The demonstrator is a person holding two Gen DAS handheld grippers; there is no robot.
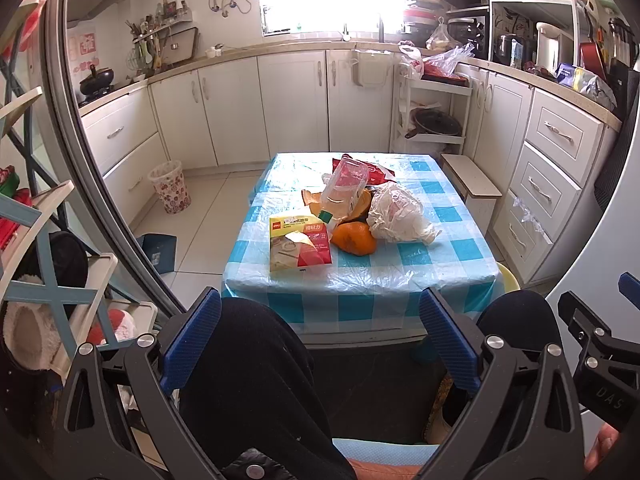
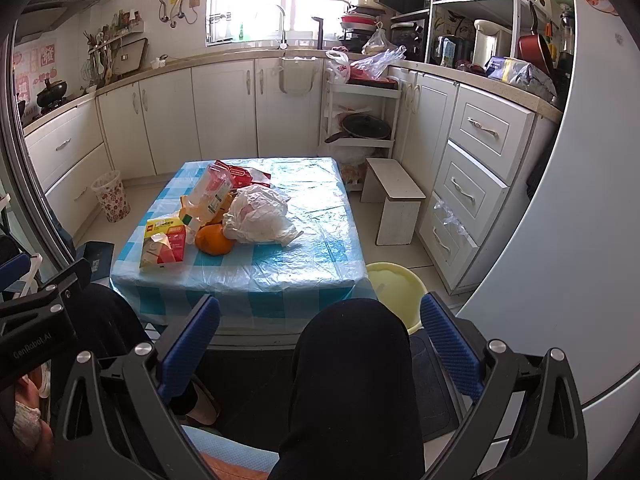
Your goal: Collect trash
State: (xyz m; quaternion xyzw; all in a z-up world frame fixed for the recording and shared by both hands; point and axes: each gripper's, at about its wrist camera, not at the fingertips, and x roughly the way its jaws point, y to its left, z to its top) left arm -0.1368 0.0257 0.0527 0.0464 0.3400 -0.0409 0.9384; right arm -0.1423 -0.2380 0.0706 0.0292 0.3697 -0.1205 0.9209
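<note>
A pile of trash lies on the low table with a blue checked cloth [image 1: 440, 264] [image 2: 312, 264]: a yellow and red packet [image 1: 300, 244] [image 2: 165, 245], an orange peel [image 1: 354, 238] [image 2: 214, 242], a crumpled white plastic bag [image 1: 396, 212] [image 2: 258, 216], a clear plastic bottle [image 1: 344, 188] [image 2: 210, 194] and a red wrapper [image 1: 380, 172] [image 2: 244, 174] behind. My left gripper [image 1: 320, 340] and right gripper [image 2: 320, 344] are both open and empty, held low over a person's dark-trousered knees, well short of the table.
A flowered waste basket [image 1: 170, 192] [image 2: 111, 196] stands on the floor left of the table. A yellow basin [image 2: 394, 286] sits at the table's right front corner, a white stool [image 2: 394, 204] beyond it. White cabinets ring the room; a dustpan [image 1: 160, 252] lies on the floor.
</note>
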